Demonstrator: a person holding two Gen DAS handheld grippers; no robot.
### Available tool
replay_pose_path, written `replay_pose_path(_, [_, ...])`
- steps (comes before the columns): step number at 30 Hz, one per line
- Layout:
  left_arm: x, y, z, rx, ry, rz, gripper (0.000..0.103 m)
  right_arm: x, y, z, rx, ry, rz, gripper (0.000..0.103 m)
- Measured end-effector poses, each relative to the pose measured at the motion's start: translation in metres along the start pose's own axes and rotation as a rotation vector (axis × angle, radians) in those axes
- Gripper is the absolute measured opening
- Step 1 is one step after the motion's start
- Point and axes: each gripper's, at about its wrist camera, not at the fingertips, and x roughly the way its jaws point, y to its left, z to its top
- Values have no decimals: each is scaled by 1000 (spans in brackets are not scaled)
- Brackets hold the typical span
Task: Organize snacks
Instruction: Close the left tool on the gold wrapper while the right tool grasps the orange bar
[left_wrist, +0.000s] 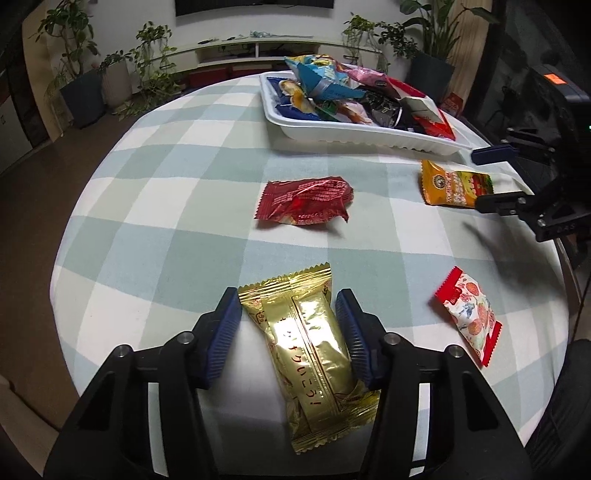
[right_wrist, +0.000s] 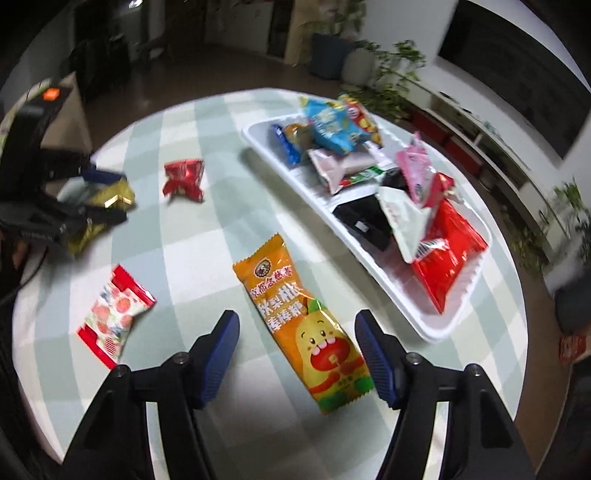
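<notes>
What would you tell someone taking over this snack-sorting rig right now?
Left gripper: shut on the gold packet.
Right gripper: open, astride the orange packet, not gripping.
Done: white tray already piled with snacks.
Left: gold, orange, dark red packet and red-and-white packet lie on the checked tablecloth; they likely go to the tray.

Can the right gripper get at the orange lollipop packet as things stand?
Probably yes. The right gripper already straddles the orange packet, which lies flat on the checked tablecloth between open jaws. Nothing covers it; the white tray sits just beside the right-hand finger, apparently apart.
</notes>
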Motion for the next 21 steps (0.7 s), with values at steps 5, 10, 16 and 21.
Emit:
replay_pose_path(5, [0,-2,-1,35,-4,-17,51,24,-1,4,-55,91,-33,66])
replay_pose_path(10, [0,-7,-1,77,-9,-57,51,27,-6,8,-29,115,2,64])
replay_pose_path(16, [1,-10,-2,87,-16,-110,51,27,-5,10,14,158,30,50])
replay_pose_path(21, [1,-9,-1,89,-20,-142,44,25,7,14,39,189,-1,37])
